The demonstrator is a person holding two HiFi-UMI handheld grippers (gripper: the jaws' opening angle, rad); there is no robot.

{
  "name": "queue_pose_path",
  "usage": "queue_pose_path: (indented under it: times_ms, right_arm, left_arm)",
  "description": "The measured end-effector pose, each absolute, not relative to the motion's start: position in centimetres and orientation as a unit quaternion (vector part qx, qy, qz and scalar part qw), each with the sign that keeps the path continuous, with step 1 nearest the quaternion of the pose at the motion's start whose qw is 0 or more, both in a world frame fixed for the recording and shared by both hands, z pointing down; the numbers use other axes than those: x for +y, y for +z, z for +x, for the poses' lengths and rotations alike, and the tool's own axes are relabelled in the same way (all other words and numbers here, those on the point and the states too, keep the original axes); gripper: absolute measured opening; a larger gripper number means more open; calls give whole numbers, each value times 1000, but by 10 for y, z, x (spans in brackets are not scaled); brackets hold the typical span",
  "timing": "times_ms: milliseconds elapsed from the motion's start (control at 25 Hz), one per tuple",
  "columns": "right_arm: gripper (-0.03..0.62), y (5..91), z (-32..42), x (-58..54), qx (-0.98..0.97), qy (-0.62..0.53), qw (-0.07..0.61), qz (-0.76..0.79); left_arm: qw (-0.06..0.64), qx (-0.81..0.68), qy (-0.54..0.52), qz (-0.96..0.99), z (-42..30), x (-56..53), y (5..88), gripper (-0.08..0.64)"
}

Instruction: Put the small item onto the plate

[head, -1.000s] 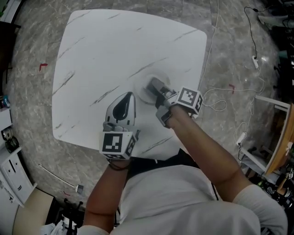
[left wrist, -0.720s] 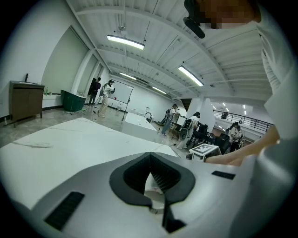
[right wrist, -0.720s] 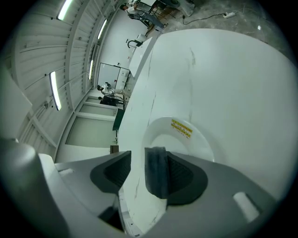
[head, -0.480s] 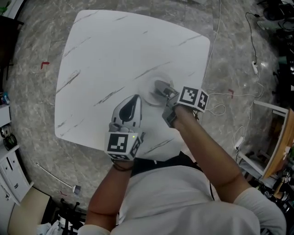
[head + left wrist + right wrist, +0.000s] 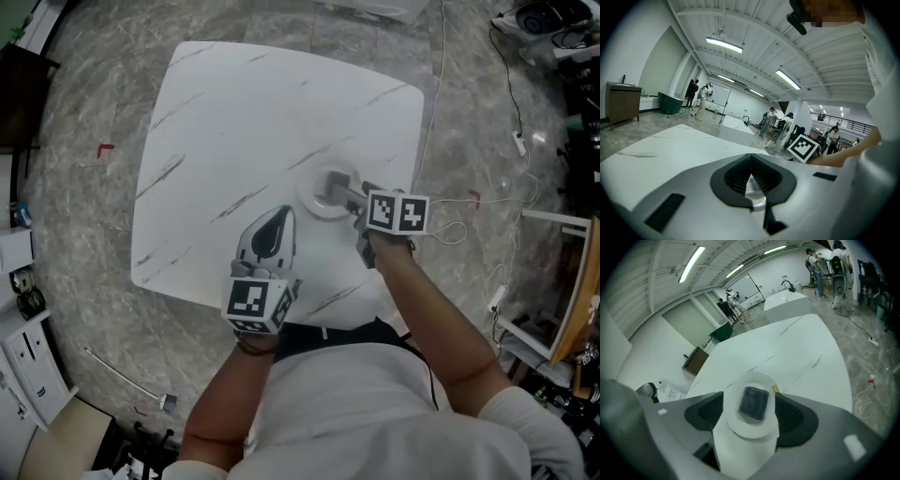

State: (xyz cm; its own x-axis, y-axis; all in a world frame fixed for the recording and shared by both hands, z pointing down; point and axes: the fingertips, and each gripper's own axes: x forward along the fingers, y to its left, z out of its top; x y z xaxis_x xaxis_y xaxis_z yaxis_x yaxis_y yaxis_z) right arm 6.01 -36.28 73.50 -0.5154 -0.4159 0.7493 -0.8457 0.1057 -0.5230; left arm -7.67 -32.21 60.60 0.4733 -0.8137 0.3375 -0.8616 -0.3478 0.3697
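A small white plate (image 5: pixel 324 194) sits on the white marble table (image 5: pixel 234 122), right of its middle. In the right gripper view a small dark squarish item (image 5: pixel 753 402) lies on the plate (image 5: pixel 749 431). My right gripper (image 5: pixel 752 416) is at the plate's near side with its jaws opening. The plate and item show between the pads, which press on nothing. In the head view the right gripper (image 5: pixel 350 196) reaches the plate's right rim. My left gripper (image 5: pixel 280 217) hovers left of the plate with its jaws together and nothing held (image 5: pixel 751 177).
The table's near edge (image 5: pixel 309 309) runs just in front of the person's body. White cables (image 5: pixel 450 202) trail over the stone floor to the right. The right gripper's marker cube (image 5: pixel 804 146) shows in the left gripper view, with people standing far behind.
My right gripper has drawn back a little toward the plate's near right rim, uncovering more of the plate. My left gripper stays beside it, still closed.
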Motion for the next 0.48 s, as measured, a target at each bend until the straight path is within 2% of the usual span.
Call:
queue_pose_path:
  times_ms: [120, 240, 320, 480]
  right_arm:
    - [306, 694, 56, -358, -752, 457, 190, 435]
    - [196, 645, 44, -344, -803, 404, 182, 399]
    - [77, 613, 39, -329, -828, 372, 172, 382]
    - [16, 533, 34, -301, -871, 277, 144, 379]
  left_arm:
    - [245, -502, 50, 828, -78, -317, 588, 5]
    - [229, -491, 55, 839, -73, -312, 563, 5]
    - [216, -478, 54, 849, -68, -308, 542, 5]
    - [193, -447, 49, 872, -52, -296, 489, 5]
